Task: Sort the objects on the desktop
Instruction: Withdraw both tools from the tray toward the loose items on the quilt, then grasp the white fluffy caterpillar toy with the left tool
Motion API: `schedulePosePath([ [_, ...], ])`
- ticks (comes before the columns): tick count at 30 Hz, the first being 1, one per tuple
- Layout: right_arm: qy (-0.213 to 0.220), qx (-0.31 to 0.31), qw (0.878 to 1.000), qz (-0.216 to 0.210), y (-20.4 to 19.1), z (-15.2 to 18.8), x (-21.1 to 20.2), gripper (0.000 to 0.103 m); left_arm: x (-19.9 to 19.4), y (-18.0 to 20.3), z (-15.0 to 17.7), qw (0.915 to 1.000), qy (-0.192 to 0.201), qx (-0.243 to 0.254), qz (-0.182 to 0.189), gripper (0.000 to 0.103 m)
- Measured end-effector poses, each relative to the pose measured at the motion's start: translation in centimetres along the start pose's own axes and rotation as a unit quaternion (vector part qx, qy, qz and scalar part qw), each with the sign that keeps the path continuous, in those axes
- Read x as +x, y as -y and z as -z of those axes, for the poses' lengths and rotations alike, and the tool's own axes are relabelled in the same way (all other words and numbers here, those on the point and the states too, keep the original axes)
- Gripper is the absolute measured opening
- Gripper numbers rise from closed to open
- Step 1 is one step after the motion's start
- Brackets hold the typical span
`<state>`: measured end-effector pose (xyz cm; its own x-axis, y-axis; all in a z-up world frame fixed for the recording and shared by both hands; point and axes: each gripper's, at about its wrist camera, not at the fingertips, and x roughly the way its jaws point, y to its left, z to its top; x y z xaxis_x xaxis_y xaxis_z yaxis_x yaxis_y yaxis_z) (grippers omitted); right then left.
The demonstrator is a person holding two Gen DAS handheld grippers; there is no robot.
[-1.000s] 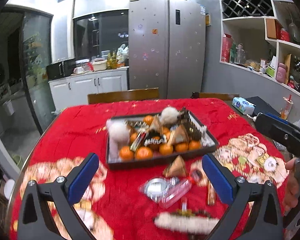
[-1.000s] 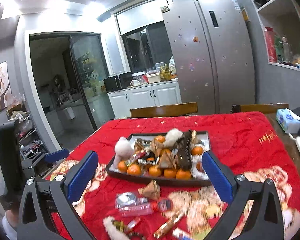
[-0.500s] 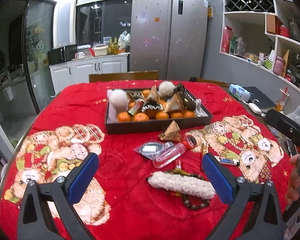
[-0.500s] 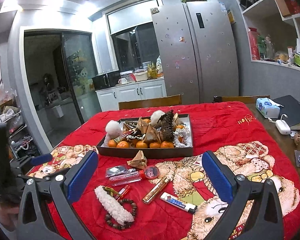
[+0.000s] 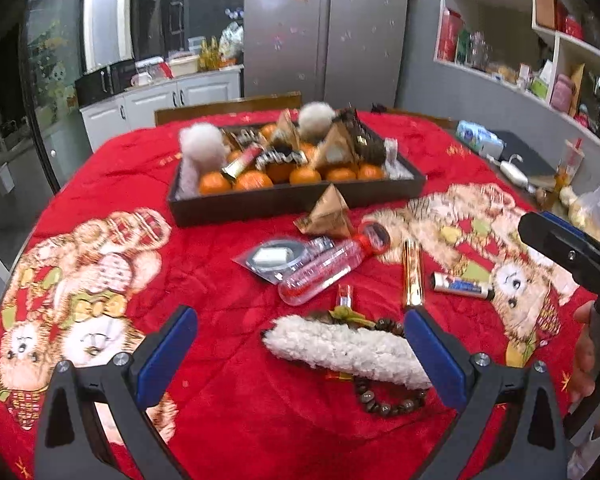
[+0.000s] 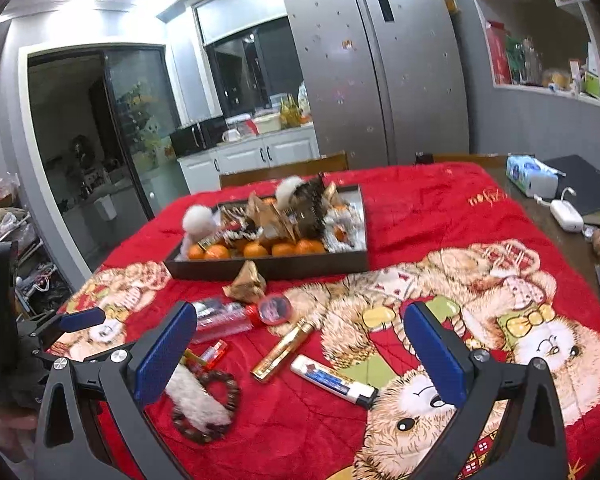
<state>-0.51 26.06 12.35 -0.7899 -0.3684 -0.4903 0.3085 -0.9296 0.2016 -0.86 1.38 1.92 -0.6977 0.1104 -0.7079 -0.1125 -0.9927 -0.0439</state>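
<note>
Around 9 o'clock, dark glass door (image 6: 136, 128) and white cabinets (image 6: 256, 152). At 12 o'clock, steel fridge (image 6: 380, 68); at 3 o'clock, wall shelves (image 5: 540, 60). Below, red blanket (image 5: 220, 420) with bear prints covering table.

Left gripper (image 5: 300, 354) wide open, holding nothing, above white fluffy strip (image 5: 344, 350) and bead bracelet (image 5: 388, 402). Right gripper (image 6: 300, 352) wide open, empty, over gold tube (image 6: 282, 350) and lighter (image 6: 332, 380).

Dark tray (image 5: 292, 200) with oranges at 12 o'clock; clear bottle (image 5: 324, 270) lying at center.
</note>
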Motion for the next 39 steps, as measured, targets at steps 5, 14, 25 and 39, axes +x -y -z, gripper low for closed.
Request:
schedulePosePath([
  [5,-0.032,0.011,0.999,0.004,1.3,1.1,2.2,0.103,2.4,0.8,0.5,0.9996,-0.025,0.007,0.007,0.103],
  [14,-0.103,0.028,0.994,-0.002,2.9,3.4,6.0,0.103,5.2,1.3,0.5,0.9986,-0.049,0.001,0.019,0.103],
  [25,-0.155,0.046,0.987,0.007,3.7,4.1,8.0,0.1,6.8,0.8,1.2,0.9968,-0.053,-0.024,0.054,0.103],
  [39,-0.177,-0.058,0.98,0.063,0.1,4.8,8.3,0.05,6.2,1.0,1.8,0.9965,-0.053,-0.019,0.063,0.098],
])
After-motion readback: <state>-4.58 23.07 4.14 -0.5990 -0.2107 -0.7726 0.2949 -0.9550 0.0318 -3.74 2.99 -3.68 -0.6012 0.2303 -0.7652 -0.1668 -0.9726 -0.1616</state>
